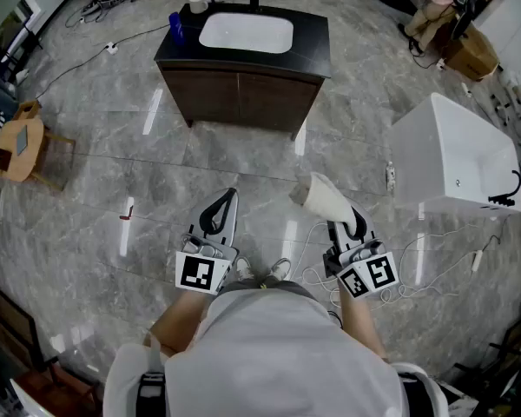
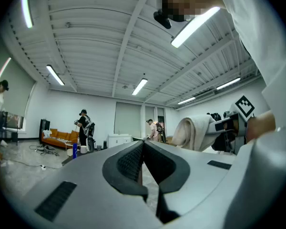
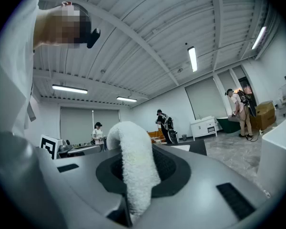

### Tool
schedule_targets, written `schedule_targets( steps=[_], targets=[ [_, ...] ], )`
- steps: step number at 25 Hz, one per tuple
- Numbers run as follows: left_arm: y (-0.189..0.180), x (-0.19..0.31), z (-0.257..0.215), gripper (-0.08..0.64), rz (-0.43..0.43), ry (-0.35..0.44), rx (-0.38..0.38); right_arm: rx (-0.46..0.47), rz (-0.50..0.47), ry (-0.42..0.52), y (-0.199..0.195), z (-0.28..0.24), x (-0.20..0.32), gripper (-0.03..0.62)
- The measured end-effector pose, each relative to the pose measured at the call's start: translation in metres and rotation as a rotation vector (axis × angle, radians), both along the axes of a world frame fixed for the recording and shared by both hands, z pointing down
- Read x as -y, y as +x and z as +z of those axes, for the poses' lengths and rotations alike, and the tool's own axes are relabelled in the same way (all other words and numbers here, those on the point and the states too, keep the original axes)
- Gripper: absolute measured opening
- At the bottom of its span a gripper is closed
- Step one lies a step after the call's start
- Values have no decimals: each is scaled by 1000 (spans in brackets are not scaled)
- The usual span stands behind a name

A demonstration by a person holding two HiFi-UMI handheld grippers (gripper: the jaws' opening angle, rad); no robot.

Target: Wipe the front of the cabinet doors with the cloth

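Left tool (image 1: pixel 229 198) is pointing forward over the grey floor (image 1: pixel 95 189), jaws pressed together with nothing between them. Right tool (image 1: pixel 340 221) is clamping the cloth (image 1: pixel 323 198), a white towelling roll that is sticking up and out past the tips. The cloth is covering those tips in both the head view and the right gripper view.

Cabinet (image 1: pixel 240 94) is standing well ahead of both tools, touching neither, under a black counter (image 1: pixel 313 46) with a white sink (image 1: pixel 246 33). Its door fronts are showing only as a dark foreshortened strip from this steep angle, and seams and handles are too small to make out. Blue bottle (image 1: pixel 175 27) is sitting at the counter's left rear corner; the items behind it are being cut off by the frame top.

White bathtub (image 1: pixel 451 159) is sitting to the right, and a wooden stool (image 1: pixel 19 148) is at the left edge. Shoes (image 1: pixel 280 269) are peeking out between the tools, and the white shirt (image 1: pixel 269 346) is hiding most of the person's body.
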State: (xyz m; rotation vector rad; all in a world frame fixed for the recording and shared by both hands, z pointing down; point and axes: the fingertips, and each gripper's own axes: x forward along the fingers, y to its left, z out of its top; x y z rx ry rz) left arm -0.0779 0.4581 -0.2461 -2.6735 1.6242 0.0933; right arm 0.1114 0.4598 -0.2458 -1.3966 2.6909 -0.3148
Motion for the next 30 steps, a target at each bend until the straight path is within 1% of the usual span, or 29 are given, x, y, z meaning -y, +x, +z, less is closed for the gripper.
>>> schedule_targets(
  steps=[4,9,14,17,19,21,24,30],
  targets=[
    [17,0,-10,9,-12,6,-29,19,-1,-3,19,-6,-2,69],
    [34,-3,-10,9,-12,2,-8,25,6,-13,39,-5,-1,69],
    [47,-5,-8,9,-38,-2,-2,50,4,-14,60,-2,0,69],
    [57,-3,-7,9,-63,5,13,61,-15,-6,77,1,2,69],
    [60,-3,-6,9,-93,11,18,63,-39,-2,85,5,2,69],
    [63,1,-10,9,-124,32,38,64,-59,-4,95,10,5,69],
    [66,11,-14,9,-155,55,50,77,-55,-22,107,19,20,69],
    [53,45,11,9,-170,10,34,71,-48,-49,104,32,51,69]
  ],
)
